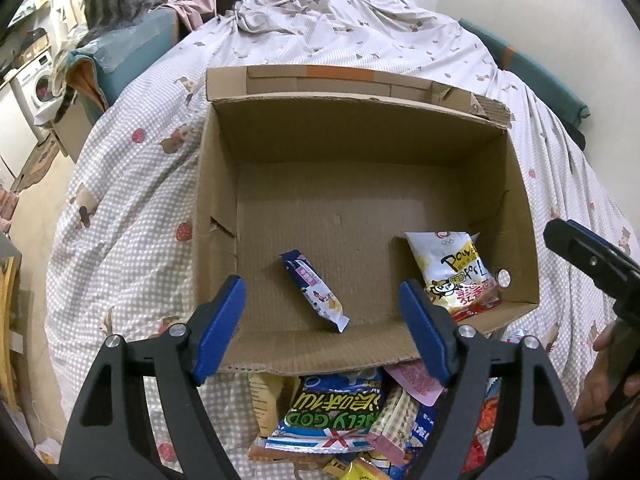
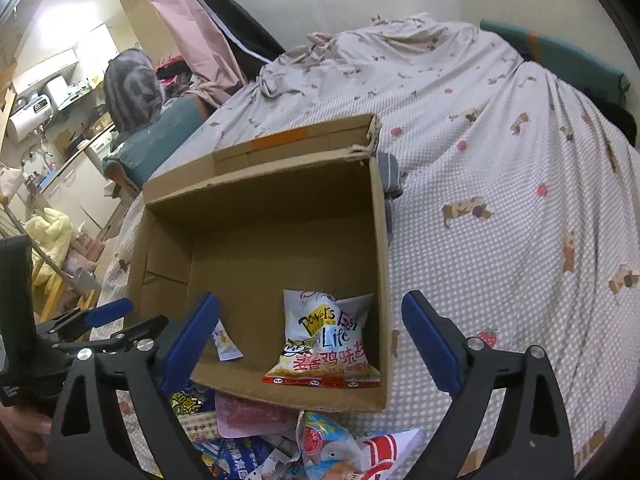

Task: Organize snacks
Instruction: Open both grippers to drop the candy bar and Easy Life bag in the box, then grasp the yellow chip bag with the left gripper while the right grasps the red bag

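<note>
Open left claw, blue packet beyond

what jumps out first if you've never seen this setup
A big open cardboard box sits on a checked bedspread, nearly empty: only a white chip bag in its near right corner and a small blue packet on the floor. A heap of bright snack packs lies just outside the near wall.

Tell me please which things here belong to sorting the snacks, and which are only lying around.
Belong to the job:
cardboard box
white chip bag and blue snack bar, both inside the box
snack pile in front of the box
left gripper and right gripper, both open and empty

Only lying around:
checked bedsheet
teal cushion
washing machine
</note>
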Demonstrator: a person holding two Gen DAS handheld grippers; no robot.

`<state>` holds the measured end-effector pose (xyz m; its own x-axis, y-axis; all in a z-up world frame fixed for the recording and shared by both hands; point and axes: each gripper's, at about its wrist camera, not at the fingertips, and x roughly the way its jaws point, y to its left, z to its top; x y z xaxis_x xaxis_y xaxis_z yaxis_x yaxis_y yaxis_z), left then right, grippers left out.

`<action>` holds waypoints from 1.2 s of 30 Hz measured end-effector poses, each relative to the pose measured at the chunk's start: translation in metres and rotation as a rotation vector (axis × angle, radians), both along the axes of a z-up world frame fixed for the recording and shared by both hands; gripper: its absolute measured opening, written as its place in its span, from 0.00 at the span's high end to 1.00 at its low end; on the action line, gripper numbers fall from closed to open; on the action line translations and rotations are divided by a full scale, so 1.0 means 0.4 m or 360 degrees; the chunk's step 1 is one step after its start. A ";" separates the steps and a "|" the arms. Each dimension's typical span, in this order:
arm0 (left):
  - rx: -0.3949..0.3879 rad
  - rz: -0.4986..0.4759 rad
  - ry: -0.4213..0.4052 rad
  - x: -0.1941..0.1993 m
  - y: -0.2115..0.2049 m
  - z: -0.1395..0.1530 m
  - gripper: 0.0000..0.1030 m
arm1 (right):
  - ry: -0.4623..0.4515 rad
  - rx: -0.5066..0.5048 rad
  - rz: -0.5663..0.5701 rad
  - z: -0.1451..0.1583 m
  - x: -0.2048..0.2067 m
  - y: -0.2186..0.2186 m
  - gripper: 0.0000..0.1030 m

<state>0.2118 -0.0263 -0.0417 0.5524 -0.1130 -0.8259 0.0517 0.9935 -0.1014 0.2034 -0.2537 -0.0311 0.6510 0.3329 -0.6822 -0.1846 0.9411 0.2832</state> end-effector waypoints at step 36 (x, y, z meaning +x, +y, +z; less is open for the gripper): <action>-0.0101 0.0082 0.0284 -0.242 0.062 -0.026 0.09 | 0.0268 0.0116 -0.0121 -0.028 -0.265 -0.067 0.07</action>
